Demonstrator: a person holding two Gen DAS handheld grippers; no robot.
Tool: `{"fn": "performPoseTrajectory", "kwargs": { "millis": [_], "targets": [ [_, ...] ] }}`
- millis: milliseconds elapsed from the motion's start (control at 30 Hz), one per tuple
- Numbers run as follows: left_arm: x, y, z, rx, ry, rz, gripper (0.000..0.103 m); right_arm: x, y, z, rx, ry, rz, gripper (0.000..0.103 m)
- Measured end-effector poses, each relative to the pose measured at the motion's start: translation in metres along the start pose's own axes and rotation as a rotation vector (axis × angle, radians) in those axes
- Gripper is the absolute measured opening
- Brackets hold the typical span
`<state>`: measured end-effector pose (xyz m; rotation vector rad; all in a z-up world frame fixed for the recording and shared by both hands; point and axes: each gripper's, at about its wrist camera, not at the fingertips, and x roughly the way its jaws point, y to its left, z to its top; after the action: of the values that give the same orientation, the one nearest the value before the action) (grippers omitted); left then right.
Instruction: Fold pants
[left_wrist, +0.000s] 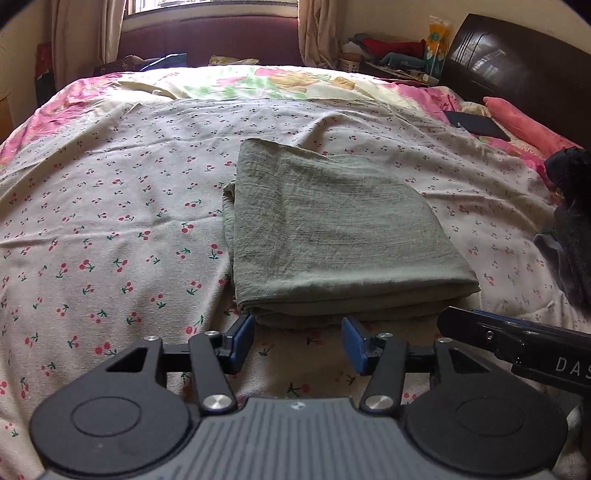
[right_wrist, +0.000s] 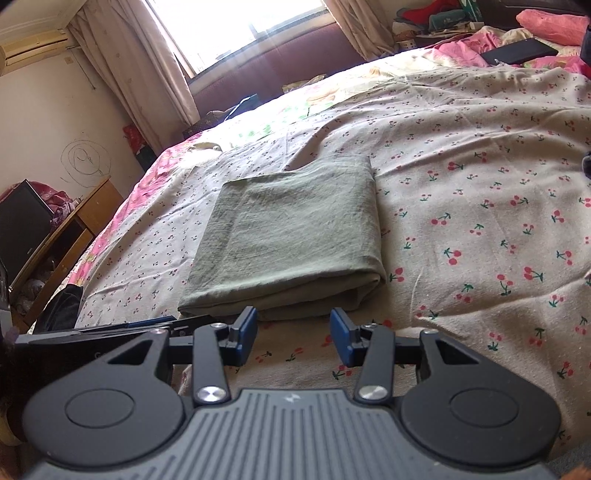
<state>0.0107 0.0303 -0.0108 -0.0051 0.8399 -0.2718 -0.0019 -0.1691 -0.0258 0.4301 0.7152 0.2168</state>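
Lying folded, pants (left_wrist: 332, 229) long axis runs away (thick fold nearest); both grippers' jaws apart.

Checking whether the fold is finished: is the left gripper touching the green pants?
Apart. In the left wrist view the open left gripper sits just short of the folded pants, with bedsheet showing between its fingertips and the near edge.

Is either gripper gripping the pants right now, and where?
Neither. The left gripper and right gripper are open and empty, just short of the folded pants.
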Motion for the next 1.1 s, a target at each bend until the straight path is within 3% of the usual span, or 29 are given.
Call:
{"fn": "performPoseTrajectory", "kwargs": {
  "millis": [233,767,1100],
  "targets": [
    [-0.0044,-0.0044,-0.0011,0.019,-0.025,0.015,0.077,0.0009,-0.0008,-0.0003,0.002,0.002,0.001,0.046],
    [-0.0055,-0.0058,-0.0006,0.012,-0.029,0.034,0.086,0.0059,-0.001,-0.0009,0.003,0.015,0.0,0.046],
    [-0.0074,-0.0069,0.0004,0.015,-0.038,0.07,0.102,0.0046,-0.0006,-0.0003,-0.01,0.012,0.015,0.049]
  ]
}}
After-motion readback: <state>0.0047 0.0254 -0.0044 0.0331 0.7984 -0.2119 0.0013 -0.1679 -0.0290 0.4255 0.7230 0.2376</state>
